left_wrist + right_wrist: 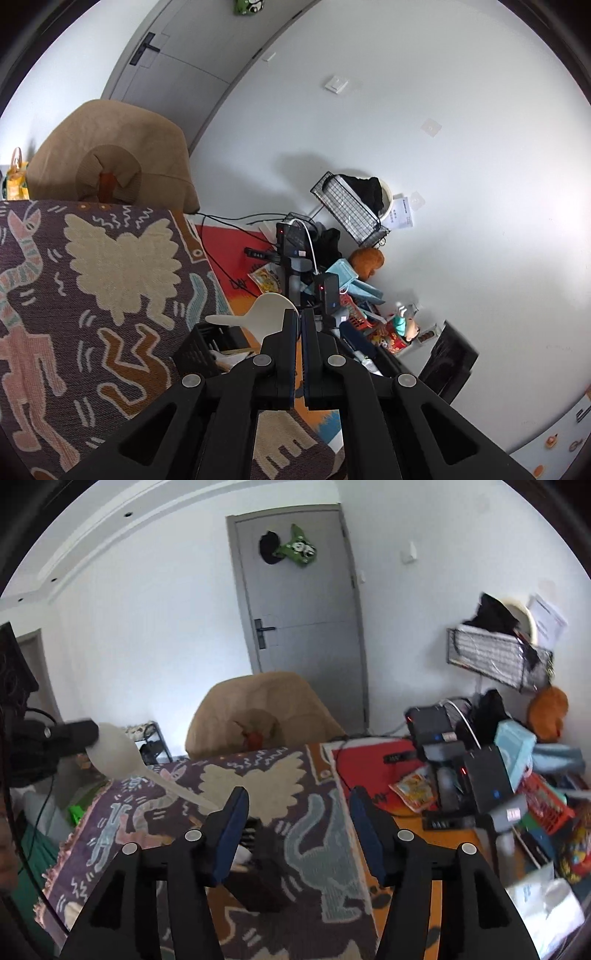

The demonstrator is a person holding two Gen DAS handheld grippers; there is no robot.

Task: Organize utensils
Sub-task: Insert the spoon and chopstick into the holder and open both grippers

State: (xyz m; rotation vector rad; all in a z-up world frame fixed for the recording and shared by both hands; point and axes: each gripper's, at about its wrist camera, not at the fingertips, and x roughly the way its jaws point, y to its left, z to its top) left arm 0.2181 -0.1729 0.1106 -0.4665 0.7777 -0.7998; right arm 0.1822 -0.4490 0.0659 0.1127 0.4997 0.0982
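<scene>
1. While the left gripper [300, 314] has its 2 fingers pressed almost together, it pinches a white plastic spoon [258, 314] by the bowl end.
2. In the left wrist view, the spoon's round bowl sits just beside the fingertips, and its flat handle sticks out over the black crate [201, 345].
3. The black crate stands on the patterned rug [110, 280], and the spoon hangs in the air above it, not touching it.
4. Some pale things lie inside the crate, but they are too small to tell apart.
5. The right gripper [297, 801] has its 2 fingers spread wide, with nothing between them.
6. In the right wrist view, the black crate [258, 867] sits low between those 2 fingers, down on the patterned rug [295, 775].
7. The same view shows the spoon [110, 755] up high and off to one side of the crate, with the left gripper [79, 734] clamped on its bowl.
8. The spoon's thin handle points down toward the crate, and its tip goes behind one blue finger pad [231, 830] of the right gripper.
9. A tan beanbag chair [258, 712] sits past the far edge of the rug from the crate.
10. A grey door [306, 620] stands behind the chair.
11. A pile of boxes and toys [498, 775] lies well apart from the crate, by the wall.
</scene>
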